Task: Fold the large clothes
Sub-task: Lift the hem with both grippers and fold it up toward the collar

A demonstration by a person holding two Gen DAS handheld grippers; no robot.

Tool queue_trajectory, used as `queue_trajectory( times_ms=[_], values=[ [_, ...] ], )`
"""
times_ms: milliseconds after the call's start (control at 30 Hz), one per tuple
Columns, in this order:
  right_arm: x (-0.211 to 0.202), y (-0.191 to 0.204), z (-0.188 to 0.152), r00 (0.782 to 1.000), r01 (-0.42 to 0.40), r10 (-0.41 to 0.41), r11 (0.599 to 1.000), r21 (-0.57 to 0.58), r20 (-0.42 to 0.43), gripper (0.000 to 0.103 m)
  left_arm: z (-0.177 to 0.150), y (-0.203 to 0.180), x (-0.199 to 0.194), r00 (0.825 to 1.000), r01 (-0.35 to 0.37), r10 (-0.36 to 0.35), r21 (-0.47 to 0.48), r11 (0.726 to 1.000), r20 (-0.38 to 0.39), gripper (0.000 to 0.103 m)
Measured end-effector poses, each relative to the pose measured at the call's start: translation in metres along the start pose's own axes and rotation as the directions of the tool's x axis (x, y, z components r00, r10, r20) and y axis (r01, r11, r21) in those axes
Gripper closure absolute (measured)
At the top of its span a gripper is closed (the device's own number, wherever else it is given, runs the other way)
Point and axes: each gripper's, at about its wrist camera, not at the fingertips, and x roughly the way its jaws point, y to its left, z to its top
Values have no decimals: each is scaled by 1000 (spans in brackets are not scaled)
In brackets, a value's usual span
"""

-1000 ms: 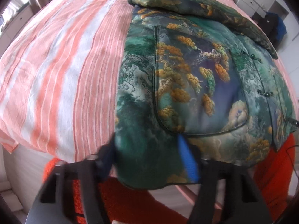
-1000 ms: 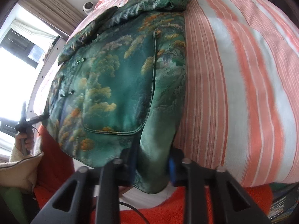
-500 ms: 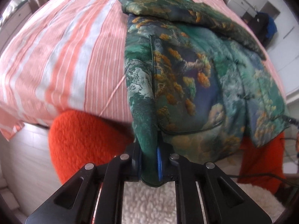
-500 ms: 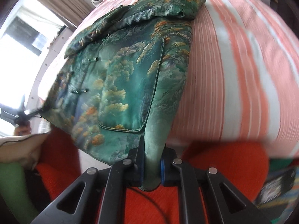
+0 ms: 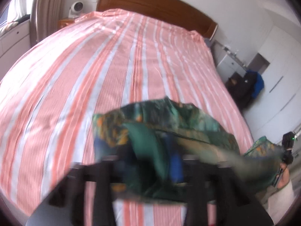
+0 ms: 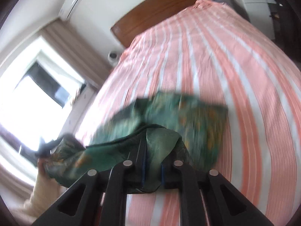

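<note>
A green brocade jacket (image 5: 169, 124) with orange and blue patterns is lifted over the near part of the bed; it also shows in the right wrist view (image 6: 188, 120). My left gripper (image 5: 150, 169) is shut on its hem corner. My right gripper (image 6: 152, 171) is shut on the opposite hem corner. The hem stretches between the two grippers and hangs in the air, doubled towards the rest of the jacket. The other gripper (image 5: 287, 150) appears at the right edge of the left wrist view. Both views are blurred by motion.
The bed (image 5: 131, 56) has a pink and white striped cover and a brown headboard (image 5: 160, 5). A white cabinet (image 5: 231, 64) and dark bags (image 5: 248, 86) stand to the right. A bright window (image 6: 33, 98) lies to the left.
Both grippers have lifted the jacket's hem from the bed's foot edge and carried it up and forward over the bed. The cameras now look towards the headboard.
</note>
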Motion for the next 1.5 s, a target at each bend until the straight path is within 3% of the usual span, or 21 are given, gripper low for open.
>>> queue_trajectory(
  times_ms=[33,67,100,133,200,267,367,467,500,533,567,633,733,867,1000,1100,1200,1300,1400,1467,1500],
  values=[
    [18,-6,20,1000,15,-15,999,29,19,68,14,-1,13,999,-41,41,-14,999,-8,16],
    [36,-15,37,999,33,-35,997,71,31,49,23,1,25,998,-62,62,-32,998,-16,17],
    [50,-22,48,996,78,-82,992,103,45,11,28,1,36,997,-70,68,-52,996,-36,17],
    [51,-27,52,992,102,-110,987,121,61,3,30,6,38,997,-55,51,-69,996,-51,17],
    [54,-35,56,989,97,-113,983,158,92,3,23,13,38,999,-17,14,-69,997,-50,15],
    [55,-36,53,988,121,-130,985,121,77,3,11,17,49,997,-64,63,-15,998,-50,7],
    [74,-36,36,979,203,-203,979,6,-29,3,-5,26,83,980,-169,174,54,984,-99,8],
    [106,-46,11,965,239,-240,971,-22,-106,5,-24,34,112,970,-174,180,51,983,-166,13],
    [111,-49,3,962,241,-242,970,-28,-123,11,-29,33,120,967,-172,181,60,983,-180,16],
    [120,-51,-7,960,237,-241,970,-45,-145,23,-35,32,126,963,-173,185,76,982,-194,29],
    [130,-50,-12,956,236,-244,969,-68,-165,31,-40,29,132,960,-176,192,93,980,-202,60],
    [146,-42,-20,932,295,-318,944,-146,-172,71,-45,22,137,948,-235,255,124,964,-188,92],
    [141,-22,-20,916,360,-388,907,-220,-103,83,-37,9,114,959,-247,264,154,957,-103,96],
    [92,19,7,919,392,-381,873,-289,96,86,-3,-8,62,975,-218,209,126,968,78,96],
    [77,40,31,886,451,-379,837,-309,265,86,18,-26,64,929,-330,290,160,930,232,96],
    [105,16,36,882,463,-413,850,-253,227,86,14,-10,122,926,-372,354,161,914,130,95],
    [152,-27,18,882,470,-464,858,-206,80,86,-14,16,185,913,-400,407,168,901,-11,92],
    [174,-50,-11,890,452,-456,873,-186,18,80,-33,20,194,914,-403,404,173,899,30,87],
    [168,-58,-16,898,438,-438,885,-155,39,73,-31,19,184,914,-406,404,155,901,45,74],
    [158,-65,-13,907,421,-420,901,-109,37,55,-28,18,172,908,-418,415,137,898,51,42],
    [153,-67,-12,911,412,-410,907,-87,42,40,-27,15,163,905,-425,420,129,896,63,33]
  ],
)
